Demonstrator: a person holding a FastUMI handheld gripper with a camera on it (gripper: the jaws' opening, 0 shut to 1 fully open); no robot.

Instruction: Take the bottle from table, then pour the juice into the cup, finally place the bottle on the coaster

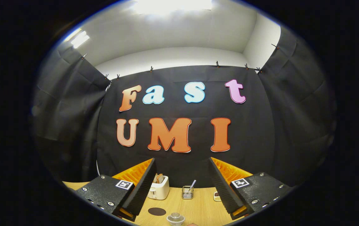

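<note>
My gripper (pixel 182 166) is open, held high above the wooden table (pixel 201 208), with nothing between its fingers. Below and between the fingers stands a small clear cup (pixel 176 218) near the table's front. A dark round coaster (pixel 157 211) lies flat just to the left of the cup, close to the left finger. I see no bottle from this height.
A white toaster (pixel 159 187) with toast in its slots stands at the back left of the table, against the black cloth wall. A clear glass holder with a straw-like stick (pixel 187 191) stands at the back middle. A small flat object (pixel 217 196) lies beside the right finger.
</note>
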